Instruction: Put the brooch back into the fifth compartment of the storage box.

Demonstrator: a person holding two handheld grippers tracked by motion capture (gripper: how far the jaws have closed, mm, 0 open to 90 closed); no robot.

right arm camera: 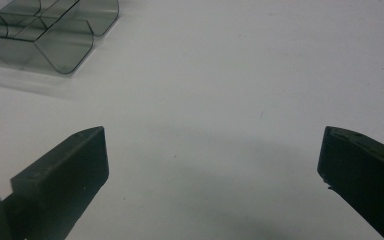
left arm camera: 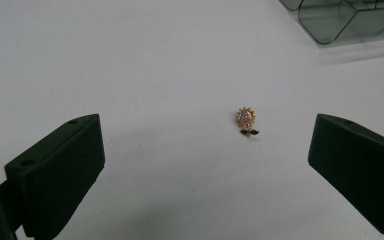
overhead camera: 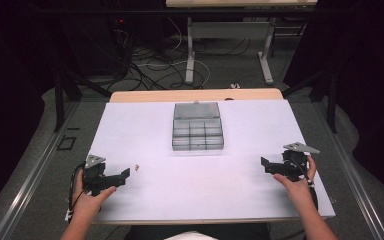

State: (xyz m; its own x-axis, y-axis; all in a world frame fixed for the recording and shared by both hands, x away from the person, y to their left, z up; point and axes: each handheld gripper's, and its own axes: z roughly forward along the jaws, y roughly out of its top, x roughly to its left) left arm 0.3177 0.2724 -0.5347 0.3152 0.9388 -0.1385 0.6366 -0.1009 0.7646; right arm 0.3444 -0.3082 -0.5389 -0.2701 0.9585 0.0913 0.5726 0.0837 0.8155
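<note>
The left tongs are resting at the near left of the white counter, jaws spread wide and gripping nothing. Just beyond them a small gold flower-shaped earring is lying flat on the counter, untouched, a little right of centre between the two jaws in the left gripper view. The right tongs are sitting at the near right, likewise released and holding nothing. A clear compartment box is standing farther off at the middle of the counter, lid open.
</note>
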